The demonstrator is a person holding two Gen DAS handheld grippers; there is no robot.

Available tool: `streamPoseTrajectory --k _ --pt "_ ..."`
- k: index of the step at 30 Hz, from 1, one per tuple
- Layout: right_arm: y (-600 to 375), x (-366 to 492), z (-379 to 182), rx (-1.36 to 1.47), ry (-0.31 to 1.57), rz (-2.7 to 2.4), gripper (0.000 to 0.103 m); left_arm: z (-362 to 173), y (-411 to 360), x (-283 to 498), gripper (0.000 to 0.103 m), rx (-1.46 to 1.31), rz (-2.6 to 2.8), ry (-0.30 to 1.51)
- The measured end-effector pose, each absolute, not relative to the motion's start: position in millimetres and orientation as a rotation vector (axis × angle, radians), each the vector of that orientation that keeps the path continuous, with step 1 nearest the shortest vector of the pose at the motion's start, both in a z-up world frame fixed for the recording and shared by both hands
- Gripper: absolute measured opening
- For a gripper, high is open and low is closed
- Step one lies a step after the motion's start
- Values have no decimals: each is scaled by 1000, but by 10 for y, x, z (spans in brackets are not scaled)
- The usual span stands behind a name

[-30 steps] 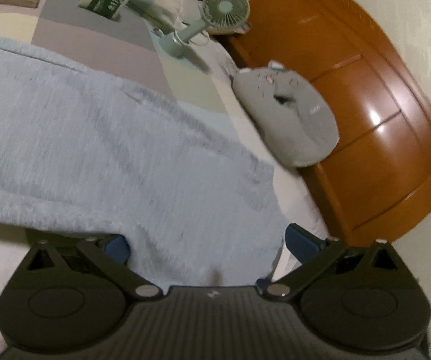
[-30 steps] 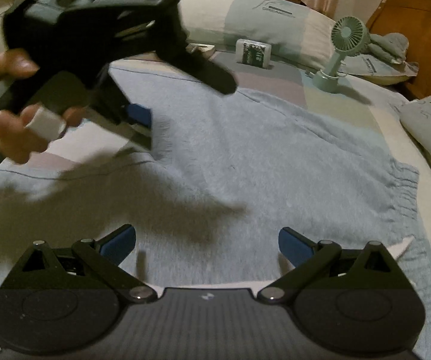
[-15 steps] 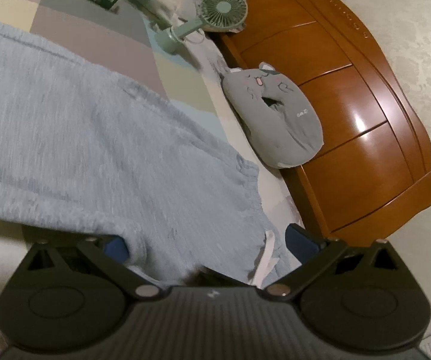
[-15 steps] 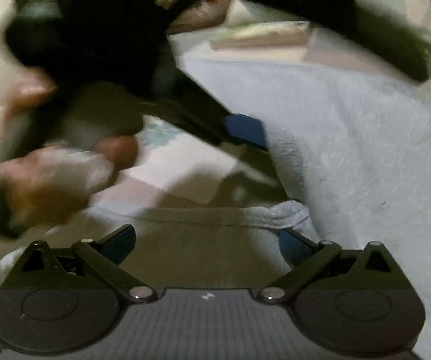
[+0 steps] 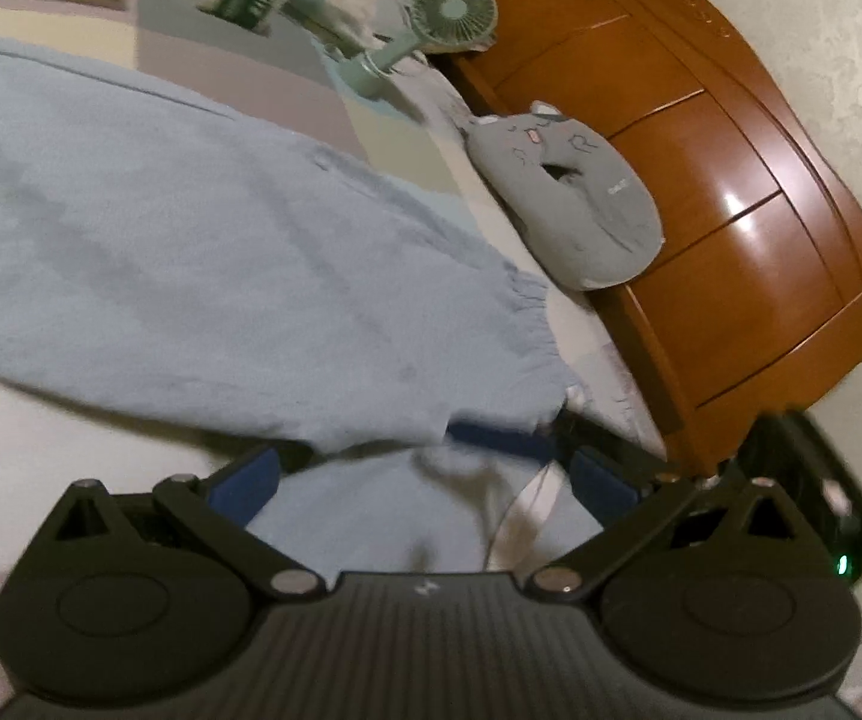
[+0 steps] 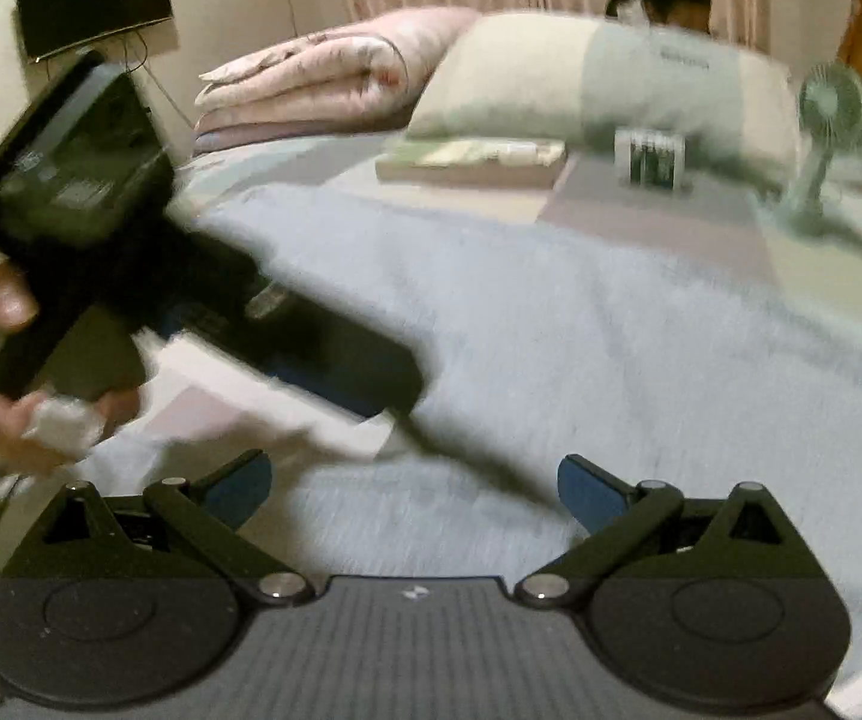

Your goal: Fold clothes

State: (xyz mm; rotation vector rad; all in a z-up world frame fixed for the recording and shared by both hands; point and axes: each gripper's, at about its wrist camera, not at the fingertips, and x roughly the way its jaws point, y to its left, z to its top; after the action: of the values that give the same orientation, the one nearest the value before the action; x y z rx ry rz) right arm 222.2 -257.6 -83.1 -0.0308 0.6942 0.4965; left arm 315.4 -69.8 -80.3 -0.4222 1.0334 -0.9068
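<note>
The pale blue garment (image 5: pixel 203 276) lies spread across the bed (image 5: pixel 59 480), waistband end doubled over under the left hand-held gripper (image 5: pixel 425 477) — fingers spread, pinching nothing. The right hand-held gripper (image 6: pixel 416 489) hovers spread above the cloth. Folding looks partway at most — most remains flat.

Bedroom: bed (image 6: pixel 640 222), pillow (image 6: pixel 598 78), headboard (image 5: pixel 730 192)

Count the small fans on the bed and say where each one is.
1. The green desk fan stands on the bed past the light blue garment, near the pillow and wooden headboard. Others may be hidden.
</note>
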Motion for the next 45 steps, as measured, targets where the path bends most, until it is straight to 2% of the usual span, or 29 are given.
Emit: streamPoseTrajectory --k 5,12,16,21,28,38,45 --pt "-2519 2529 -1118 76 849 558 103 -642 -530 3220 102 -420 -841 971" --pt "-2891 2350 -823 69 790 449 103 -996 -868 3557 102 -286 -704 999" --pt "-3386 2352 -743 117 792 260 103 -1042 -847 3474 102 -171 -665 966" --pt "-3893 2787 -781 211 869 27 103 -875 -726 3187 102 -8 -576 871" --pt "-3536 3642 -1172 104 1023 -83 103 -641 -556 2786 102 214 -447 732" --pt "-3906 4246 -1237 168 895 -294 103 -1058 216 2769 102 70 -284 816" --pt "-3609 4166 -940 196 944 -211 103 -1051 384 2681 102 38 -338 778"
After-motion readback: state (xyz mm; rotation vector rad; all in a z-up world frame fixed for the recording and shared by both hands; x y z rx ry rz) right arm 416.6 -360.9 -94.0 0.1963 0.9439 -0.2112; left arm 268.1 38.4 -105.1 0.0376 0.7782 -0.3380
